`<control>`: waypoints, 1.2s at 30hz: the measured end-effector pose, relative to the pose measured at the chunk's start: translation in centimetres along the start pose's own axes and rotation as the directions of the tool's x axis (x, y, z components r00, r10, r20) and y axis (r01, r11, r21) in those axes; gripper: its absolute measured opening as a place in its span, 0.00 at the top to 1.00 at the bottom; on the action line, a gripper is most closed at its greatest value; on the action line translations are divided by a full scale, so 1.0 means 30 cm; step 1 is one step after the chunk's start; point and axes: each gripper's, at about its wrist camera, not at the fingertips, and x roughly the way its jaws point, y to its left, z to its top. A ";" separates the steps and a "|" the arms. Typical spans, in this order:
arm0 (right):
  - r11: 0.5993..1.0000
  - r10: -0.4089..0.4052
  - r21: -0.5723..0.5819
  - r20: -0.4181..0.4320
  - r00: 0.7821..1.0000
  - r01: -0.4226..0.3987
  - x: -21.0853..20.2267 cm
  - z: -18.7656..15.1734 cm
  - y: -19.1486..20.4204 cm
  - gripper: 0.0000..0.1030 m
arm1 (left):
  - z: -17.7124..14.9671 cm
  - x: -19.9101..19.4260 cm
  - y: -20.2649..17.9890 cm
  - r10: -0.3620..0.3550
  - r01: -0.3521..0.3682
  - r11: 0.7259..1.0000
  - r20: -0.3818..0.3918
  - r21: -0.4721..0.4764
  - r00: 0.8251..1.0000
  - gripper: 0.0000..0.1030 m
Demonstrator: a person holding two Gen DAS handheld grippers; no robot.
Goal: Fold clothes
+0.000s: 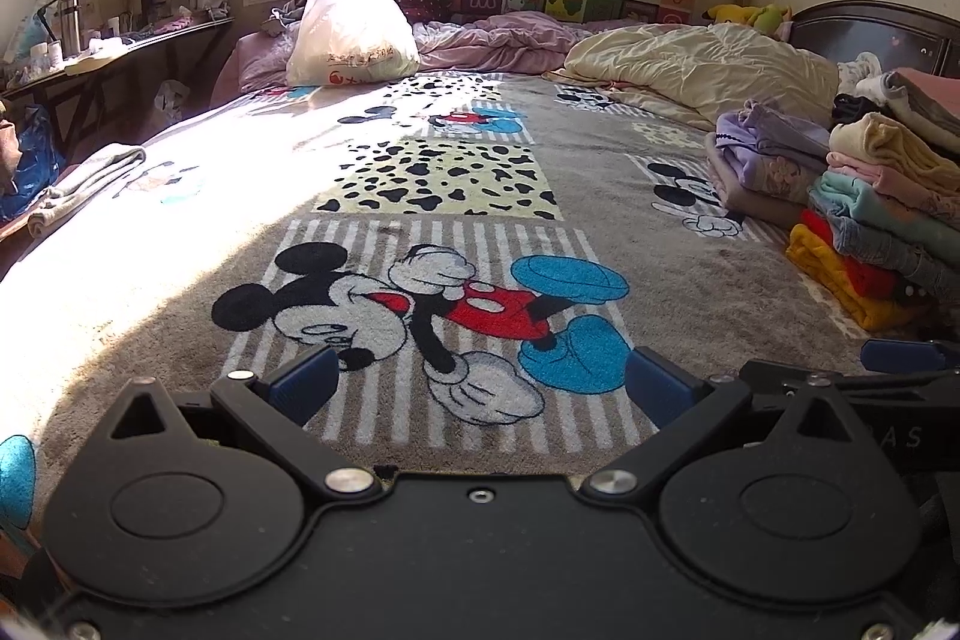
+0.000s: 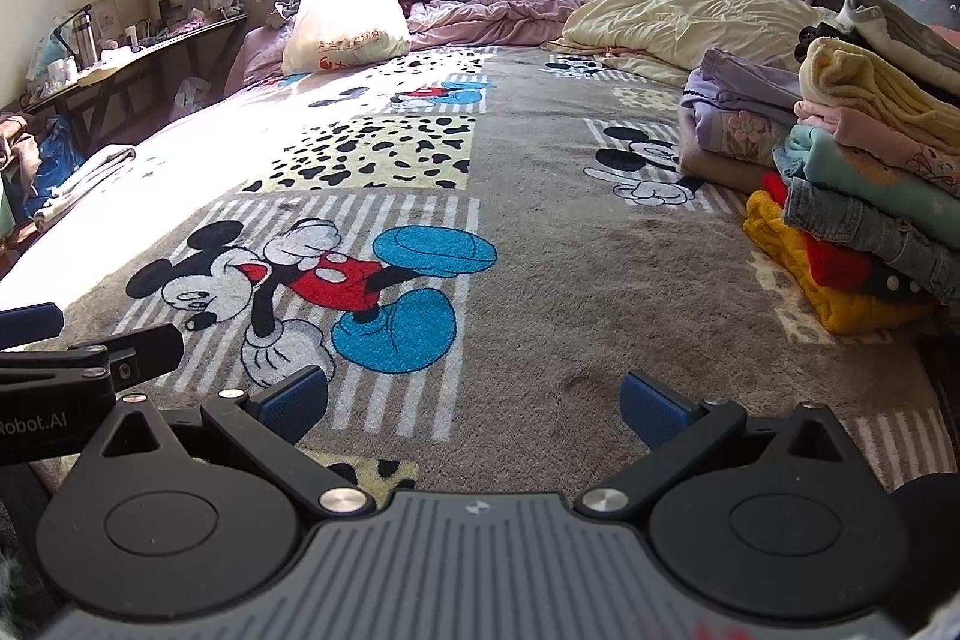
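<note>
A tall stack of folded clothes (image 1: 882,214) stands on the bed's right side; it shows in the right wrist view (image 2: 864,184) too. A smaller folded lilac pile (image 1: 762,160) sits beside it, also seen in the right wrist view (image 2: 732,124). A folded grey-white cloth (image 1: 84,184) lies at the bed's left edge. My left gripper (image 1: 480,382) is open and empty above the Mickey Mouse blanket (image 1: 420,304). My right gripper (image 2: 474,400) is open and empty above the same blanket (image 2: 540,280). The left gripper shows at the left edge of the right wrist view (image 2: 90,346).
A white plastic bag (image 1: 351,34) and crumpled lilac and cream quilts (image 1: 702,58) lie at the bed's far end. A cluttered shelf (image 1: 90,52) runs along the left wall. A dark headboard (image 1: 870,28) is at the right. Bright sun falls on the blanket's left half.
</note>
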 end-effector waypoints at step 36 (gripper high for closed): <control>0.922 0.380 0.024 0.150 0.913 -0.388 0.632 0.171 0.295 0.00 | 0.181 0.371 1.210 0.434 -0.216 0.706 0.170 -0.675 0.885 0.02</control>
